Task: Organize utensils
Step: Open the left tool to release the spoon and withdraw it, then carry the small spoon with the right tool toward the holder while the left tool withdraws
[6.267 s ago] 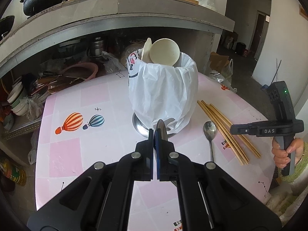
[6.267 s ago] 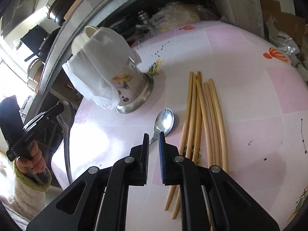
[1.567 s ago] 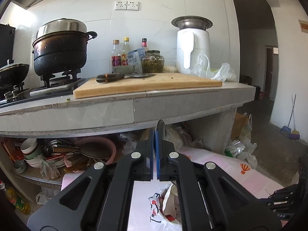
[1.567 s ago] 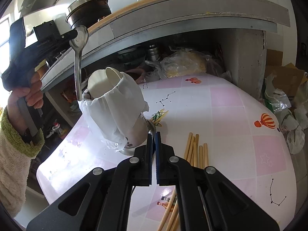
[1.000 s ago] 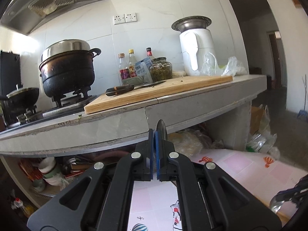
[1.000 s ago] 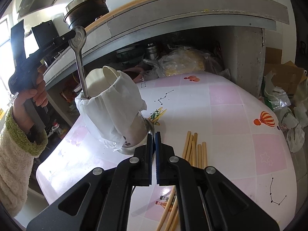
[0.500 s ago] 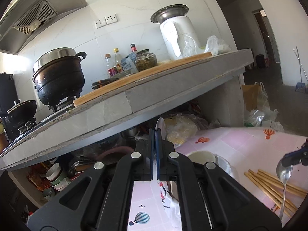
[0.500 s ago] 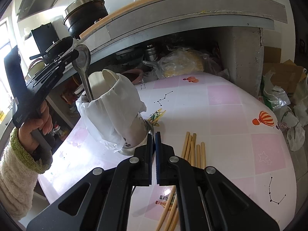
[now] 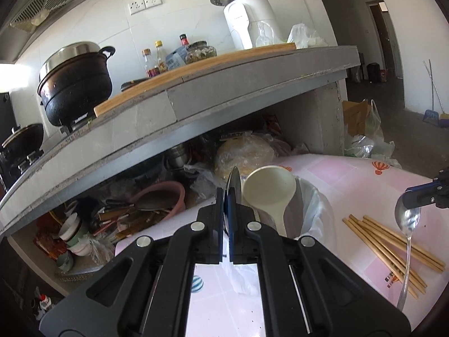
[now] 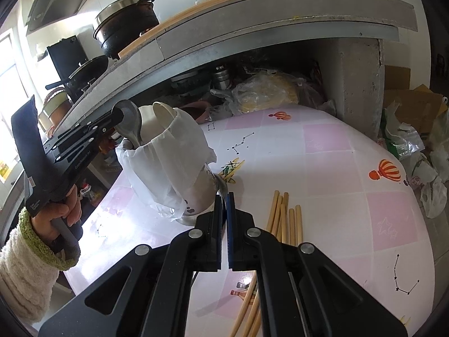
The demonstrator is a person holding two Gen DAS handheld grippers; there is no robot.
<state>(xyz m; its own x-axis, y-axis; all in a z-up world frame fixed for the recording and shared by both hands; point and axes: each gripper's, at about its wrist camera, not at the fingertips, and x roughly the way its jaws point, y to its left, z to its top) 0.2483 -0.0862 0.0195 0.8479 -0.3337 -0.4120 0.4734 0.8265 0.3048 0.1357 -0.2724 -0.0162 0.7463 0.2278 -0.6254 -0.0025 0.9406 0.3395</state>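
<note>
Item one: steel spoon [image 10: 129, 125], smooth and shiny, pinched by its bowl in the fingers of the left gripper [image 10: 118, 116]. Its handle pointed down into the holder [image 10: 171, 165], a round steel cup draped with a thin white plastic bag, standing near the counter's [image 10: 322, 168] far left edge. I judged the long axis close enough to upright for a drop.

Item two: second steel spoon [image 9: 407, 231], pinched by its bowl in the right gripper [image 9: 407, 198], fingers pressed together on it, handle hanging down over the chopsticks.

Item three: cream plastic ladle [image 9: 270, 189], matte, already standing in the holder.

Item four: wooden chopsticks [image 10: 283, 216], several, pale and round, lying loose side by side toward the counter's near edge, just right of the holder. I judged the right hand nearer to them.
</note>
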